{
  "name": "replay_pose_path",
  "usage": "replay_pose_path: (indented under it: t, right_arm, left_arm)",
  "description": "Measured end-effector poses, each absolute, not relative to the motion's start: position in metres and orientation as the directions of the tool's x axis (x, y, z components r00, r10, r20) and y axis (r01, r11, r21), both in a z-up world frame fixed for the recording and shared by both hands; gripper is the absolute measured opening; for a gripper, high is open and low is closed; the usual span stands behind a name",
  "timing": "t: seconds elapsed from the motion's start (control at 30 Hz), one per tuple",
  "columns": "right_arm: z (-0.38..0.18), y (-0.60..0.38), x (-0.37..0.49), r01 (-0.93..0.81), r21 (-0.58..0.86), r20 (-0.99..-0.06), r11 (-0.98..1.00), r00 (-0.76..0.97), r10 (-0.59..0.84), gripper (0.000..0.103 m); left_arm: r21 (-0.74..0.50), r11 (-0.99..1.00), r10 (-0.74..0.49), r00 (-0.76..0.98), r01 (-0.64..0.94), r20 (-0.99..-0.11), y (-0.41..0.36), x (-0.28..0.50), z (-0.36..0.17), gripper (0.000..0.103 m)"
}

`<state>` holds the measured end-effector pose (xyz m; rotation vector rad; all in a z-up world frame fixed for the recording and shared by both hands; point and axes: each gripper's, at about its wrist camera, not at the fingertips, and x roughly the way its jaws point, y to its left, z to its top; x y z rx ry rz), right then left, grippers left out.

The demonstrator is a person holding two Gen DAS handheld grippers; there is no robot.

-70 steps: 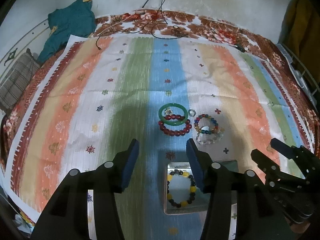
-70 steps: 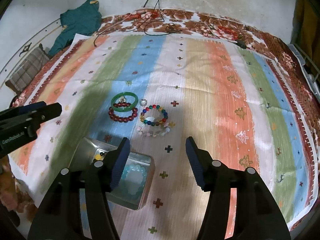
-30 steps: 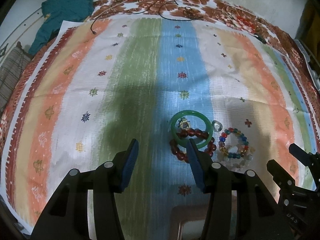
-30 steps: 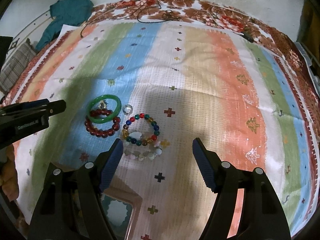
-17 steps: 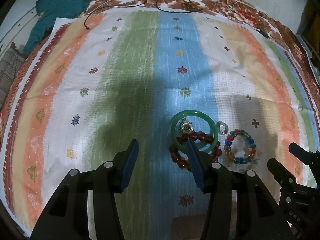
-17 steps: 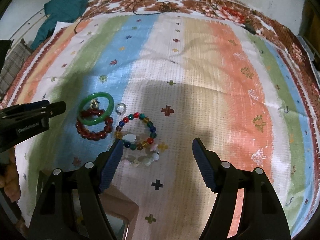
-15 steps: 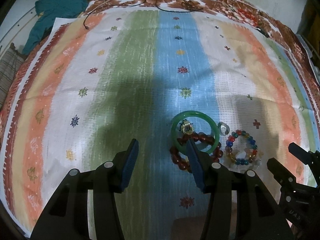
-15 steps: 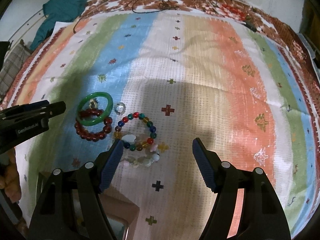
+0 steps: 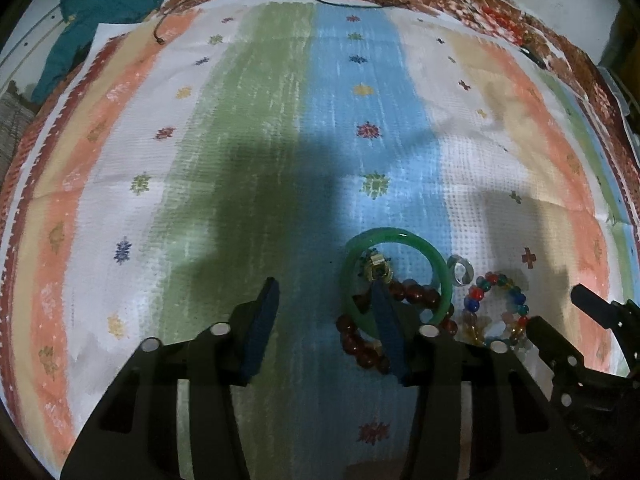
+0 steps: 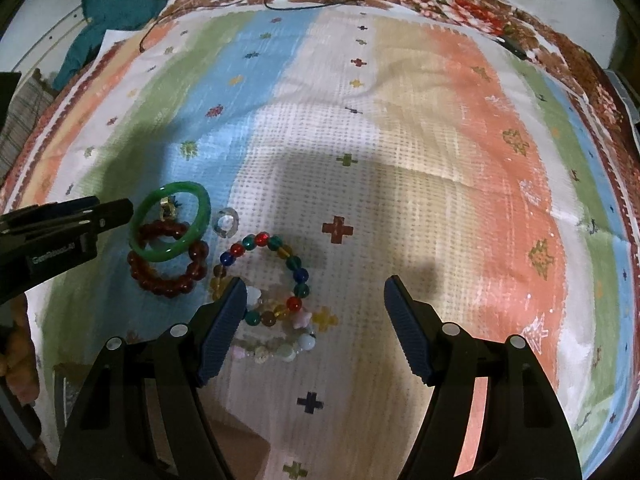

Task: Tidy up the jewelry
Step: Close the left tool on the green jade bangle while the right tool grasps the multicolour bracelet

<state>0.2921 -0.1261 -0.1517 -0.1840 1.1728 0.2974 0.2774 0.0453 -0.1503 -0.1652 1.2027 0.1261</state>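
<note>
On the striped cloth lies a green bangle over a dark red bead bracelet, with a small gold ring inside it. Right of them are a clear ring, a multicolour bead bracelet and a pale bead bracelet. My left gripper hovers just left of the bangle, jaws closing over bare cloth, its right finger in front of the bangle. My right gripper hangs above the multicolour bracelet, jaws closing, pads touching nothing.
A teal garment lies at the far left corner. A black cable runs along the far edge on the floral blanket. The corner of a metal tin shows low on the left, beside a person's hand.
Both grippers have come forward and down toward the jewelry, which now looks larger and closer to the fingers. The tin has slid almost out of both views. Both jaws stand slightly narrower.
</note>
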Motion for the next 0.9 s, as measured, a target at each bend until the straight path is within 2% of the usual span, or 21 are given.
replay_pose_path:
  t: [0.13, 0.23, 0.3, 0.4, 0.47, 0.53, 0.7, 0.9]
  right_arm:
    - [-0.160, -0.124, 0.297, -0.337, 0.009, -0.932, 0.941, 0.338, 0.130, 0.061]
    - [-0.165, -0.123, 0.299, -0.343, 0.018, -0.937, 0.939, 0.323, 0.135, 0.052]
    - [-0.169, -0.122, 0.299, -0.346, 0.015, -0.939, 0.938, 0.317, 0.131, 0.048]
    - [-0.173, -0.120, 0.300, -0.354, 0.012, -0.943, 0.935, 0.308, 0.129, 0.038]
    - [-0.173, -0.120, 0.300, -0.357, 0.017, -0.944, 0.934, 0.302, 0.133, 0.023]
    - [-0.173, -0.120, 0.300, -0.359, 0.036, -0.945, 0.933, 0.291, 0.148, 0.015]
    - [-0.170, -0.120, 0.298, -0.370, 0.044, -0.940, 0.928, 0.298, 0.164, 0.011]
    - [-0.156, -0.122, 0.293, -0.378, 0.050, -0.926, 0.924, 0.329, 0.184, 0.011]
  left_arm:
    - [-0.034, 0.984, 0.029, 0.342, -0.177, -0.939, 0.043, 0.280, -0.157, 0.042]
    - [-0.042, 0.984, 0.018, 0.331, -0.173, -0.943, 0.043, 0.282, -0.163, 0.028]
    - [-0.047, 0.983, 0.014, 0.329, -0.176, -0.944, 0.043, 0.283, -0.165, 0.028]
    - [-0.044, 0.984, 0.016, 0.331, -0.173, -0.943, 0.040, 0.285, -0.168, 0.026]
    - [-0.052, 0.985, 0.006, 0.330, -0.165, -0.944, 0.040, 0.287, -0.169, 0.017]
    - [-0.058, 0.985, -0.002, 0.329, -0.160, -0.944, 0.039, 0.287, -0.170, 0.009]
    - [-0.058, 0.984, 0.001, 0.332, -0.166, -0.943, 0.039, 0.285, -0.166, 0.007]
    - [-0.058, 0.984, 0.007, 0.361, -0.168, -0.933, 0.039, 0.279, -0.150, 0.007]
